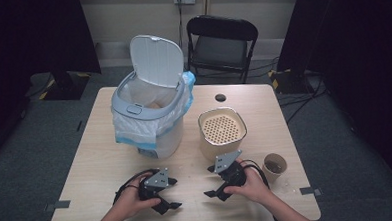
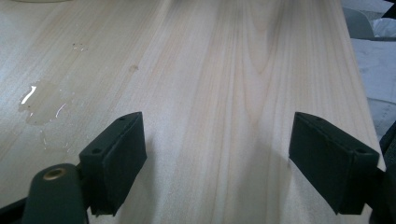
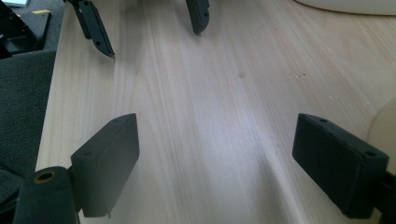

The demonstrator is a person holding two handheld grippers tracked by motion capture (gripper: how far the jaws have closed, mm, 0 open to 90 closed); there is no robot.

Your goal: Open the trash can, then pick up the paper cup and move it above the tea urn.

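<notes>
Left gripper: my black two-jaw left gripper [image 1: 171, 193] rests low over the pale wooden table [image 1: 101, 164], jaws spread wide, holding nothing.
Right gripper: my black right gripper [image 1: 212, 181] faces it, jaws also apart and empty.
Nearest things: a cream round container with a perforated lid [image 1: 223, 129] stands just behind my right gripper; a small brown paper cup [image 1: 275, 166] sits just right of my right hand [image 1: 247, 187].
Table: a small wet patch [image 2: 42, 102] glistens on the wood.

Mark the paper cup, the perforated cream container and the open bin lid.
paper cup [image 1: 275, 165], high view, on its rim at the near right of the table.
perforated cream container [image 1: 223, 128], high view, on its holed top.
bin lid [image 1: 157, 60], high view, on the raised lid's inner face.
</notes>
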